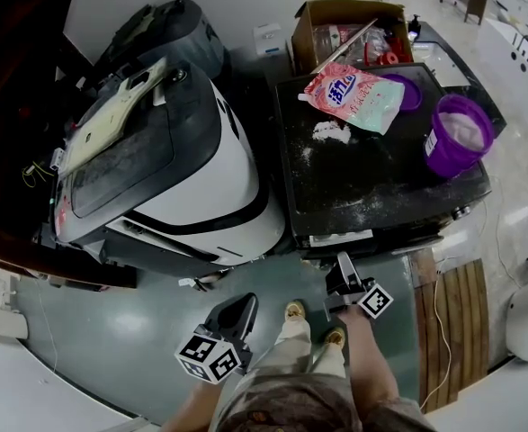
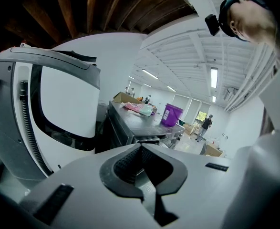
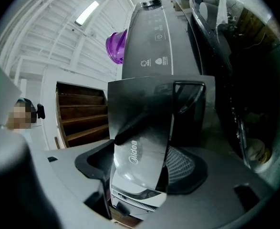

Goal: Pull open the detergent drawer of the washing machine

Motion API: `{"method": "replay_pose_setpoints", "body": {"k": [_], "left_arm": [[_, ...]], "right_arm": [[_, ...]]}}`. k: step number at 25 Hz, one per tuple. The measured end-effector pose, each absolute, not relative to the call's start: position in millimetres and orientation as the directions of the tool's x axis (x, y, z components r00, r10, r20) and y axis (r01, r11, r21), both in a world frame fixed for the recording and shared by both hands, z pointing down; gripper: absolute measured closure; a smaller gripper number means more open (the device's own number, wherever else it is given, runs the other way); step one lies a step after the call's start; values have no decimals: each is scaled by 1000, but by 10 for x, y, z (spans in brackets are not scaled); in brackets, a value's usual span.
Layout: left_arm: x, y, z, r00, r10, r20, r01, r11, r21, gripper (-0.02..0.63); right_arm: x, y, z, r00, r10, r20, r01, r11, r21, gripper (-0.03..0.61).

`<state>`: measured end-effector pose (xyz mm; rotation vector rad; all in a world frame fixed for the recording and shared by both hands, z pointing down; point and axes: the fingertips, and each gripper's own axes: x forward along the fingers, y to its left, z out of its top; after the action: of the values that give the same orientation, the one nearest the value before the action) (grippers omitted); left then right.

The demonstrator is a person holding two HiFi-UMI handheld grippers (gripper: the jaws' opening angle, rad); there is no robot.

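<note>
Low at the left of the head view, the left gripper (image 1: 235, 313) hangs over the floor in front of a white machine (image 1: 201, 169), its jaws closed together on nothing. Further right, the right gripper (image 1: 343, 275) is at the front of the dark washing machine (image 1: 362, 183), jaws clamped on the detergent drawer (image 3: 139, 142), which juts slightly from the panel. A detergent bag (image 1: 353, 97) and a purple tub (image 1: 460, 133) sit on top.

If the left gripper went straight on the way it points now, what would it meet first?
Probably the front top edge of the dark washing machine, which sits just beyond the shut jaws of the left gripper in its own view. Nothing shows in between, though depth is hard to judge.
</note>
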<state>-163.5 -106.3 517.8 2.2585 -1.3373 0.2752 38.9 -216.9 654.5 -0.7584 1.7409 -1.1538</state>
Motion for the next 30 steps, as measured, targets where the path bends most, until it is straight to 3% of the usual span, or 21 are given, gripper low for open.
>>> {"method": "replay_pose_setpoints", "body": {"k": [30], "left_arm": [[-1400, -891, 5190, 545, -733, 407, -836, -443, 324, 594]], "right_arm": [[459, -1620, 6516, -418, -842, -341, -7, 378, -926, 261]]}}
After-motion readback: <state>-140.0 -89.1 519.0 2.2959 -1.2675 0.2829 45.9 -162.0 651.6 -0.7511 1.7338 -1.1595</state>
